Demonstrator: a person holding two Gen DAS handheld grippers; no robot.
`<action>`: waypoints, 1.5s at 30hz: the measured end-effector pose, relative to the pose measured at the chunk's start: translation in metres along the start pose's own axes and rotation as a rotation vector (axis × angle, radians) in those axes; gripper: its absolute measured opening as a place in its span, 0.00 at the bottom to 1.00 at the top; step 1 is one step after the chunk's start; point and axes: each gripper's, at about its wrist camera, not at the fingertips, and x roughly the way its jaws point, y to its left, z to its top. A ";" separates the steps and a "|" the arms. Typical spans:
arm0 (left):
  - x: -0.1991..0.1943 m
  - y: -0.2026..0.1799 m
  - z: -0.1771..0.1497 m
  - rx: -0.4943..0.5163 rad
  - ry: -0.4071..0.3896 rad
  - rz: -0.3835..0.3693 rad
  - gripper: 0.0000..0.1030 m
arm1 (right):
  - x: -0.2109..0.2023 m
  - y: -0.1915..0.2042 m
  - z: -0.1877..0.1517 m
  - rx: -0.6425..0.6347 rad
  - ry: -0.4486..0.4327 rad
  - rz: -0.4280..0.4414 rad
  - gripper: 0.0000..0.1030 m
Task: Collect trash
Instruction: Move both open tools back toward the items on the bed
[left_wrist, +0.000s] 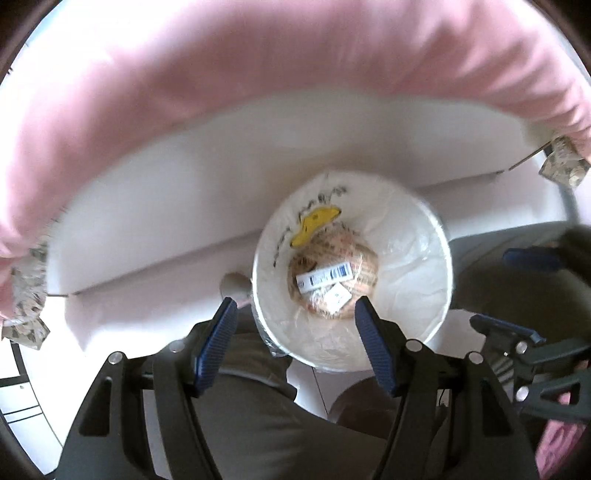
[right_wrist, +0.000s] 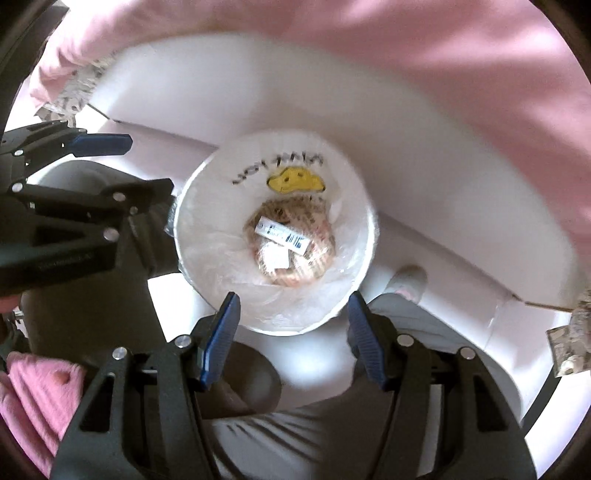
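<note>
Both wrist views look straight down into a white bin (left_wrist: 417, 266), round, lined with a thin clear bag (left_wrist: 413, 243); bin stands on a pale floor (left_wrist: 110, 306) just beside a bed with a white base (left_wrist: 166, 177) and a pink cover (left_wrist: 221, 74) hanging over its edge.

At the bottom of the bin lies the trash: a crumpled wrapper (left_wrist: 354, 266), tan with reddish print, bearing a white barcode label (left_wrist: 325, 277) and a smaller white tag; it rests roughly at the centre of the bin floor, inside the liner.

A yellow face sticker (left_wrist: 314, 223) sits on the inner wall above the wrapper, with dark handwritten lettering next to it; lettering too blurred to read.

Left gripper (left_wrist: 295, 310): jaws spread wide, blue pads apart, nothing between them; poised above the near rim of the bin; one finger over the bin mouth, the other outside it over the floor.

Right gripper (right_wrist: 291, 304): likewise spread wide and empty; hanging over the near rim, the bin mouth showing between its fingers.

Each gripper appears at the edge of the other's view, off to the side of the bin.

Person's grey trousers (left_wrist: 258, 424) and a pink sleeve (right_wrist: 37, 398) show below the grippers; a foot in a pale shoe (right_wrist: 406, 280) stands near the bin, next to the bed base.

Patterned fabric (left_wrist: 26, 295) hangs at the corners of the bed.
</note>
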 end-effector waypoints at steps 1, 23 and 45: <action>-0.008 0.002 -0.001 0.001 -0.017 -0.002 0.66 | -0.012 -0.001 -0.002 -0.006 -0.025 -0.005 0.59; -0.175 0.056 0.086 -0.093 -0.369 0.066 0.81 | -0.224 -0.021 0.041 -0.077 -0.472 -0.133 0.77; -0.138 0.147 0.242 -0.373 -0.302 0.068 0.81 | -0.209 -0.070 0.212 -0.092 -0.515 -0.107 0.77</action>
